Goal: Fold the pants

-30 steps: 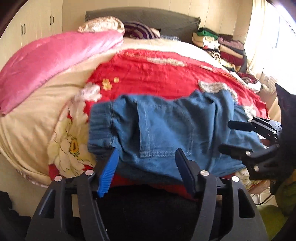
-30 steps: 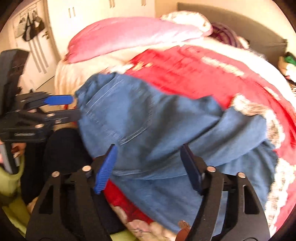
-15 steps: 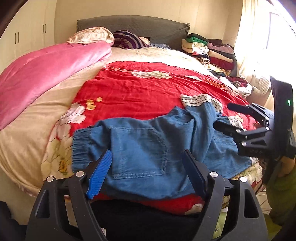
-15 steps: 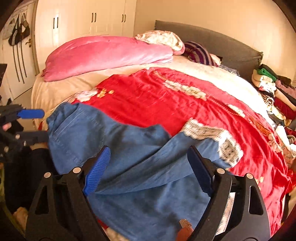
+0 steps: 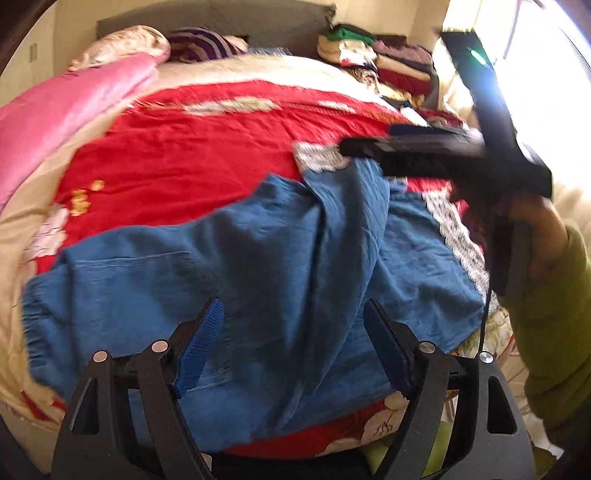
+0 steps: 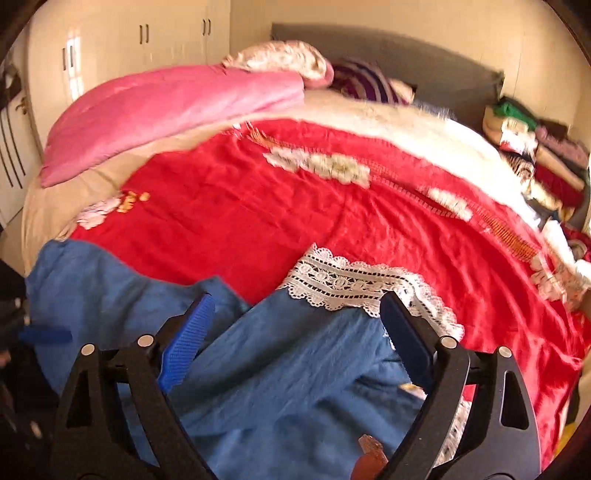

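Blue denim pants (image 5: 295, 240) with white lace hems (image 6: 351, 284) lie crumpled across the near edge of a red bedspread (image 5: 203, 147). My left gripper (image 5: 293, 310) hovers over the seat of the pants. Its jaws are closing but stand wide, and the pads do not press the cloth. My right gripper (image 6: 297, 299) is above one leg of the pants (image 6: 295, 369), just short of the lace hem, with its jaws opening and gripping nothing. In the left wrist view the right gripper (image 5: 365, 140) is held by a hand (image 5: 543, 236) in a green sleeve.
A pink quilt (image 6: 166, 103) and pillows lie along the bed's far left. A stack of folded clothes (image 6: 535, 158) sits at the far right by the grey headboard (image 6: 406, 48). White wardrobe doors (image 6: 147, 33) stand behind on the left.
Both grippers have slid rightwards along the pants, from the waistband toward the legs. The right gripper now sits near the lace hem, and both pairs of jaws stand wider.
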A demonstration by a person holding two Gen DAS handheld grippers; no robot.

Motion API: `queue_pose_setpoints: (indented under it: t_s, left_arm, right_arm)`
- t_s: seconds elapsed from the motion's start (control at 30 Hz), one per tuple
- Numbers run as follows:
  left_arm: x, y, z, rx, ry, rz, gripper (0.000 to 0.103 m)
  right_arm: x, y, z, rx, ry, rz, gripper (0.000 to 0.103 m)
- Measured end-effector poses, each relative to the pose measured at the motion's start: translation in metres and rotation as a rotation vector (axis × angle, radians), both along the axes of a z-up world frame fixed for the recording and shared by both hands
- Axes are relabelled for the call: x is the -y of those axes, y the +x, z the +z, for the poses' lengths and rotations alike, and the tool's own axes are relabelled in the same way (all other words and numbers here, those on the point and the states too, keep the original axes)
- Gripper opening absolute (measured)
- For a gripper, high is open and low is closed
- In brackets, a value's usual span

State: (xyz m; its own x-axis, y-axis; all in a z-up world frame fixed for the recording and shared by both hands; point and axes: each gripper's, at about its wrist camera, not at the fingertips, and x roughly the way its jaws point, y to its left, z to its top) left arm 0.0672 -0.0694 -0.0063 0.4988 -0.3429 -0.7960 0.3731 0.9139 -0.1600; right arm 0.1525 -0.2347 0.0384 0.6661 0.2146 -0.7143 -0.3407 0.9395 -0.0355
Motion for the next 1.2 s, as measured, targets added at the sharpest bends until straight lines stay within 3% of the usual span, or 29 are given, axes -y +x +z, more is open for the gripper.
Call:
queue_pose_setpoints:
  t_s: [0.17,0.23,0.3,0.37,0.43,0.5,0.57,0.67,0.8,0.87,1.0,1.03,1.07,1.13,1.2]
  left_arm:
    - [0.024,0.015,-0.025,-0.052,-0.01,-0.038,0.054]
    - [0.028,0.02,-0.036,-0.073,-0.009,-0.018,0.053]
    - [0.032,0.018,-0.041,-0.062,-0.004,-0.016,0.05]
    - [0.034,0.013,-0.04,-0.044,-0.002,-0.029,0.038]
    - [0.037,0.009,-0.041,-0.031,0.014,-0.054,0.038]
    - [0.037,0.008,-0.041,-0.026,0.017,-0.064,0.038]
    - [0.036,0.008,-0.041,-0.024,0.006,-0.07,0.038]
    - [0.032,0.008,-0.04,-0.024,-0.016,-0.072,0.038]
    - [0.03,0.006,-0.04,-0.015,-0.034,-0.073,0.042]
    - [0.03,0.005,-0.039,-0.004,-0.037,-0.072,0.048]
    - [0.031,0.001,-0.037,0.017,-0.035,-0.07,0.047]
    - [0.031,0.0,-0.036,0.024,-0.032,-0.069,0.039]
    - [0.031,-0.001,-0.035,0.034,-0.026,-0.072,0.02]
    - [0.03,-0.002,-0.032,0.05,-0.034,-0.09,0.002]
    - [0.027,-0.007,-0.026,0.052,-0.072,-0.116,0.002]
  right_arm:
    - [-0.006,0.039,-0.019,-0.072,0.01,-0.009,0.085]
    - [-0.011,0.058,-0.029,-0.112,0.015,-0.02,0.085]
    - [-0.016,0.073,-0.039,-0.147,0.006,-0.045,0.085]
    - [-0.022,0.086,-0.049,-0.174,0.005,-0.061,0.085]
    - [-0.027,0.097,-0.058,-0.189,-0.018,-0.078,0.085]
    - [-0.029,0.106,-0.067,-0.208,-0.041,-0.097,0.074]
    - [-0.027,0.111,-0.072,-0.217,-0.048,-0.101,0.04]
    - [-0.007,0.108,-0.065,-0.192,0.018,-0.134,0.009]
    - [0.024,0.083,-0.038,-0.112,0.085,-0.161,0.006]
    - [0.05,0.062,-0.023,-0.082,0.138,-0.186,0.006]
    - [0.099,0.018,0.003,-0.042,0.238,-0.244,0.007]
    - [0.109,0.009,0.008,-0.027,0.242,-0.26,0.006]
    - [0.117,0.002,0.01,-0.018,0.246,-0.271,0.006]
    - [0.135,-0.021,0.016,-0.003,0.262,-0.304,0.006]
    - [0.148,-0.04,0.016,-0.008,0.282,-0.326,0.006]
